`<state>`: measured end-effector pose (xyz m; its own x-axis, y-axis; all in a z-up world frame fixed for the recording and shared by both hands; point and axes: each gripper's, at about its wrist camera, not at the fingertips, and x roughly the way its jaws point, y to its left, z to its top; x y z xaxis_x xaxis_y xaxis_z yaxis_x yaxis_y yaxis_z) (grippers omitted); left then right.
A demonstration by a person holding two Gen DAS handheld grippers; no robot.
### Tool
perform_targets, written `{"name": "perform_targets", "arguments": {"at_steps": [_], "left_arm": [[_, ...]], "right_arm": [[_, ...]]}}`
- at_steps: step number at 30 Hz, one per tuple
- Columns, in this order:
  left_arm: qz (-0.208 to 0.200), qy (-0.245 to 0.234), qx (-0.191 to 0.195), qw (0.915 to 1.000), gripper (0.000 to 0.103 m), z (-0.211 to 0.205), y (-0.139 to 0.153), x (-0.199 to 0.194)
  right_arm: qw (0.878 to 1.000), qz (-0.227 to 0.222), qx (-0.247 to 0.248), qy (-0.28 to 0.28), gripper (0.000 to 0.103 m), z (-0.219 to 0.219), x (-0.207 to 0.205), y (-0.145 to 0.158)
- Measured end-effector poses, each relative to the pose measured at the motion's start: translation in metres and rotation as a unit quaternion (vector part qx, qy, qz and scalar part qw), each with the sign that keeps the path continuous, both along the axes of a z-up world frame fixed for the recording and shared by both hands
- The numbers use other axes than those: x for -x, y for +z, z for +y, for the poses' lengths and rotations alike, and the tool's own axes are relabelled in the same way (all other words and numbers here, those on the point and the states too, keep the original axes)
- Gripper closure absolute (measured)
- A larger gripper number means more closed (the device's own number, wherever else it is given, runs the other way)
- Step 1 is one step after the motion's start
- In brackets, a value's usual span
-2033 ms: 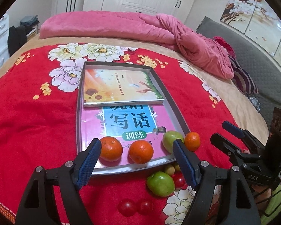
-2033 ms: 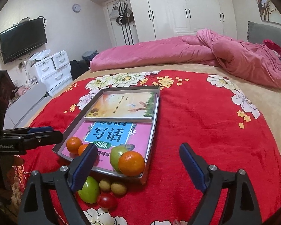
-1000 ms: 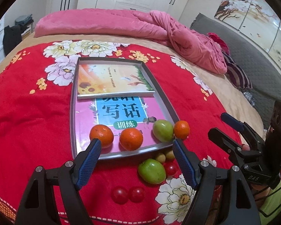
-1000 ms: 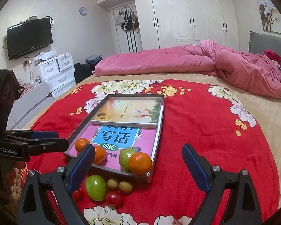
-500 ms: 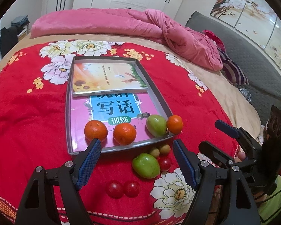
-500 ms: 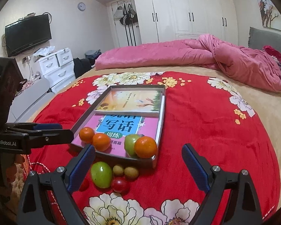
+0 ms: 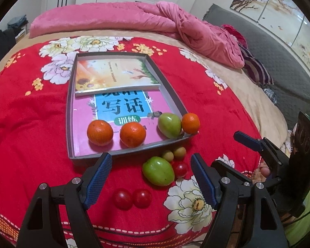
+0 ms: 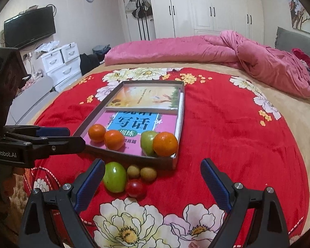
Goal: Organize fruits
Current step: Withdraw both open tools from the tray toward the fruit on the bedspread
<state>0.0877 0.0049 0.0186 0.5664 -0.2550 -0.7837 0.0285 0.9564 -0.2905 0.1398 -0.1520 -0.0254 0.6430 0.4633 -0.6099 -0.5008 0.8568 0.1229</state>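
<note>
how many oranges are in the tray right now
3. One orange sits near the tray's front left, a second just right of it, and a third in the front right corner beside a green fruit.

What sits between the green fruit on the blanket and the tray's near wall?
In the left wrist view, two small yellow-green fruits lie between the green fruit and the tray wall, side by side.

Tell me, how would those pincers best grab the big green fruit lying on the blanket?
Probably across the green fruit's narrower middle, coming down from above with the open left gripper. It lies on its side, a cherry tomato touches one flank, and the tray sits just behind, so low approaches look crowded.
</note>
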Motion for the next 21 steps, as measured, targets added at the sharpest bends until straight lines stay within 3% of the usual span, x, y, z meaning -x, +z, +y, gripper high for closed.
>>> {"name": "perform_targets", "arguments": {"at_steps": [6, 21], "left_arm": [[0.023, -0.006, 0.010, 0.9997, 0.023, -0.002, -0.012, -0.001], [0.059, -0.031, -0.009, 0.9977, 0.023, -0.016, -0.036, -0.008]], "right_arm": [[1.000, 0.019, 0.019, 0.005, 0.009, 0.005, 0.003, -0.009], [0.995, 0.075, 0.062, 0.015, 0.009, 0.014, -0.004, -0.039]]}}
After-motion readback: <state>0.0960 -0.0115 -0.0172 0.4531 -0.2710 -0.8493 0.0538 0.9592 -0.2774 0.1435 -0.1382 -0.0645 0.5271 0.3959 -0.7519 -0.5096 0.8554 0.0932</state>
